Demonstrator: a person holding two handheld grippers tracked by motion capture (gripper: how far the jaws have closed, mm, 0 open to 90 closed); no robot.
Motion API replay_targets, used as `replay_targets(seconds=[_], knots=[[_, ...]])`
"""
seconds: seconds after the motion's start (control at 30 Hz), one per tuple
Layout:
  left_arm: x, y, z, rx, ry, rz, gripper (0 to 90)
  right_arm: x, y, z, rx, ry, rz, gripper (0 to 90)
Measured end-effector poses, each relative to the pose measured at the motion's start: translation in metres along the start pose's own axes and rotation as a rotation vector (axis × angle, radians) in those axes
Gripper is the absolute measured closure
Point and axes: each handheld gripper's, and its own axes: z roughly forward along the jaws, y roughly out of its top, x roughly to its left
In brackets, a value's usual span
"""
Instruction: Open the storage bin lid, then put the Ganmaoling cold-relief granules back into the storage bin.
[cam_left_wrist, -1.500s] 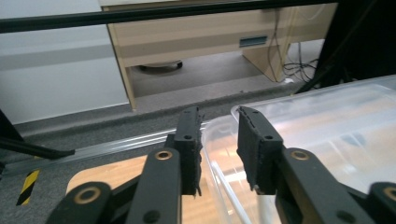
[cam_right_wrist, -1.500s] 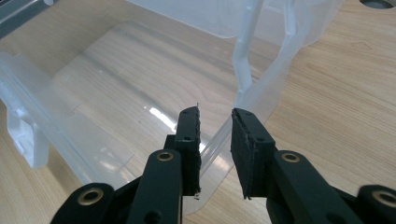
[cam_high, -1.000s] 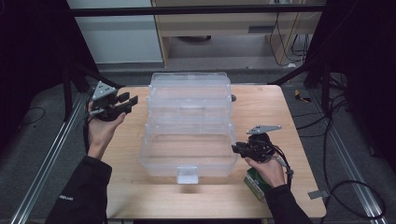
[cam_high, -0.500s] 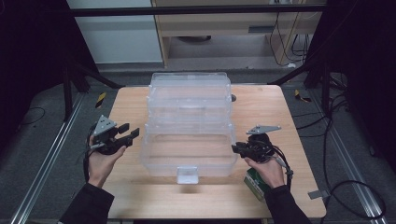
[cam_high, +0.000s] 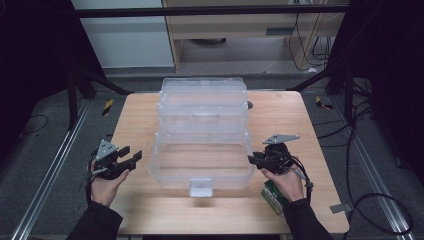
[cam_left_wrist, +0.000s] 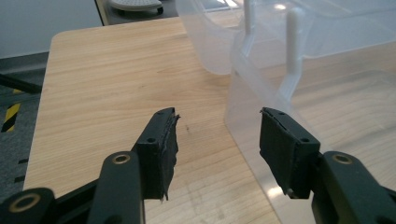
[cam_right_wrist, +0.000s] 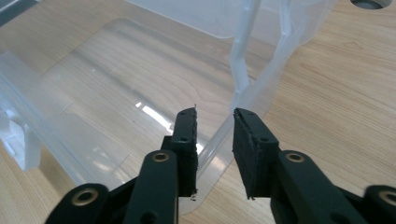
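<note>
1. The clear tiered storage box (cam_high: 202, 135) stands mid-table (cam_high: 135, 120).
2. The left gripper (cam_high: 131, 159), jaws wide and just opening, hovers empty beside its left wall.
3. The right gripper (cam_high: 254, 159), jaws narrow, straddles its right rim, grip uncertain.

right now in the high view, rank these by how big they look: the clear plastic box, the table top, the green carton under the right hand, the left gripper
1. table top
2. clear plastic box
3. left gripper, though it sits above the table, nearer the camera, so it may look bigger than it is
4. green carton, partly hidden under the right hand, so its full size is unsure
</note>
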Motion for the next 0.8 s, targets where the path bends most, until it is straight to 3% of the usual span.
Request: replay_targets(seconds=[0.17,0.3,0.57,0.8], knots=[[0.004,-0.005,0.003,0.004,0.007,-0.01,43.2,0.001,0.003,-0.013,-0.02,0.003,0.005,63.4],[0.005,-0.009,0.006,0.017,0.019,-0.003,42.1,0.001,0.011,-0.028,-0.024,-0.025,-0.024,56.7],[0.012,-0.011,0.007,0.025,0.035,-0.02,40.8,-0.005,0.015,-0.056,0.045,-0.082,-0.025,39.8],[0.012,-0.012,0.008,0.032,0.041,-0.018,40.5,-0.005,0.012,-0.072,0.094,-0.123,-0.05,30.7]])
